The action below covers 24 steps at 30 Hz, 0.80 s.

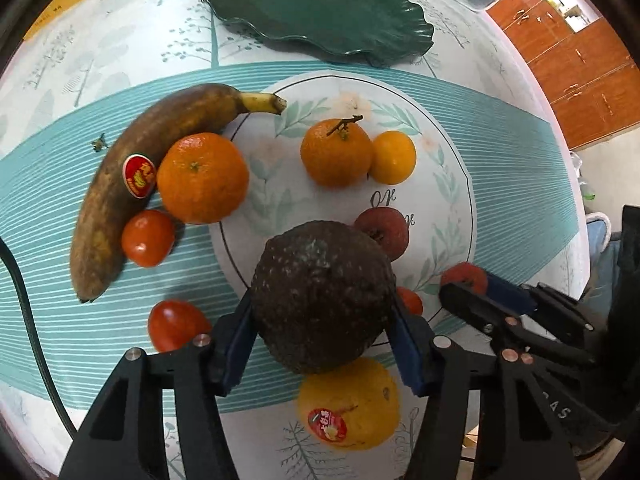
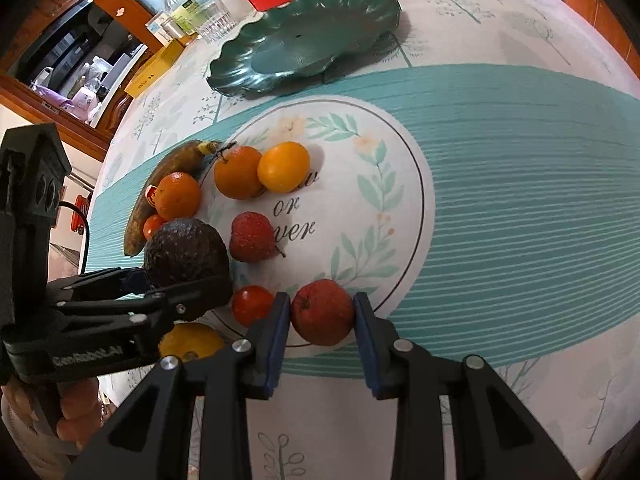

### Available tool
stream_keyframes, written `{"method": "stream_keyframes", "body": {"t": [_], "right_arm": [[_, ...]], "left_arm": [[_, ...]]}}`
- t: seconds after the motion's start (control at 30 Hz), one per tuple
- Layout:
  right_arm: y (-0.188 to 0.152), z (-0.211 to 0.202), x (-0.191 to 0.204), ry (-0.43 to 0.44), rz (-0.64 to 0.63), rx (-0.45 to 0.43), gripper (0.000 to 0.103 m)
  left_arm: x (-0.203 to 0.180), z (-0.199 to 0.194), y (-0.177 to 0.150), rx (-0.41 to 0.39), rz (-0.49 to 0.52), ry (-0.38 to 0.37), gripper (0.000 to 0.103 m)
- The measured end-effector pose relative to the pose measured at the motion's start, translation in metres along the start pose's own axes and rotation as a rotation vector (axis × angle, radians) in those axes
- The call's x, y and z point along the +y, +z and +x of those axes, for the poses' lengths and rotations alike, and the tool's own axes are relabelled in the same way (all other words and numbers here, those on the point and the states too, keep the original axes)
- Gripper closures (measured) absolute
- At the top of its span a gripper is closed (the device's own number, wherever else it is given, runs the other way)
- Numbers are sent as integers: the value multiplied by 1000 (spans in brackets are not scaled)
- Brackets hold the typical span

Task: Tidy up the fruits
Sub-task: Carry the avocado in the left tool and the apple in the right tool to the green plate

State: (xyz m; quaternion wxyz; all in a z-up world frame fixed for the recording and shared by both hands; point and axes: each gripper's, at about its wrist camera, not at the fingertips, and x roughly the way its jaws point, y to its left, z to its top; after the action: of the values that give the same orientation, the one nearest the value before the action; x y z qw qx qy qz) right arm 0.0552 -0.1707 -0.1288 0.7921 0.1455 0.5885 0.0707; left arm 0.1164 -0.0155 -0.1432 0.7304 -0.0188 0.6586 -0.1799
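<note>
My left gripper (image 1: pixel 322 320) is shut on a dark avocado (image 1: pixel 322 296) and holds it over the near edge of the white floral plate (image 1: pixel 272 184). My right gripper (image 2: pixel 322 314) is shut on a small red fruit (image 2: pixel 322 312) at the plate's (image 2: pixel 400 200) near rim. On the plate lie an orange with a stem (image 1: pixel 336 152), a yellow-orange fruit (image 1: pixel 394 157) and a red fruit (image 1: pixel 384 232). Left of the plate lie a browned banana (image 1: pixel 120 192), an orange (image 1: pixel 202 178) and two tomatoes (image 1: pixel 148 238), (image 1: pixel 178 326). A yellow stickered fruit (image 1: pixel 348 404) lies under the avocado.
A dark green leaf-shaped dish (image 1: pixel 320 8) stands behind the plate, with nothing on it. A teal striped runner (image 2: pixel 520 160) crosses the table. Bottles and a yellow box (image 2: pixel 156 68) stand at the far left edge. A black cable (image 1: pixel 28 320) runs along the left.
</note>
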Motion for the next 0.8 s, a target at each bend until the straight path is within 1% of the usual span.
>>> {"method": "stream_keyframes", "body": {"t": [0.13, 0.27, 0.37, 0.47, 0.63, 0.7, 0.8], "right_arm": [[6, -6, 0, 4, -9, -20, 71], [15, -15, 2, 5, -28, -52, 71], [28, -23, 5, 0, -50, -90, 71], [46, -32, 10, -10, -74, -138, 71], [89, -50, 18, -32, -110, -246, 71], [105, -53, 22, -46, -120, -281, 71], [129, -55, 27, -67, -133, -330, 71]], "left_arm": [[-8, -13, 2, -33, 2, 3, 44], [-19, -34, 10, -95, 19, 8, 44], [-19, -46, 23, -148, 35, 16, 44], [-23, -60, 44, -201, 52, 36, 44], [-13, -93, 83, -285, 48, 53, 44], [-11, -99, 101, -319, 43, 65, 44], [-2, -98, 128, -342, 32, 75, 44]]}}
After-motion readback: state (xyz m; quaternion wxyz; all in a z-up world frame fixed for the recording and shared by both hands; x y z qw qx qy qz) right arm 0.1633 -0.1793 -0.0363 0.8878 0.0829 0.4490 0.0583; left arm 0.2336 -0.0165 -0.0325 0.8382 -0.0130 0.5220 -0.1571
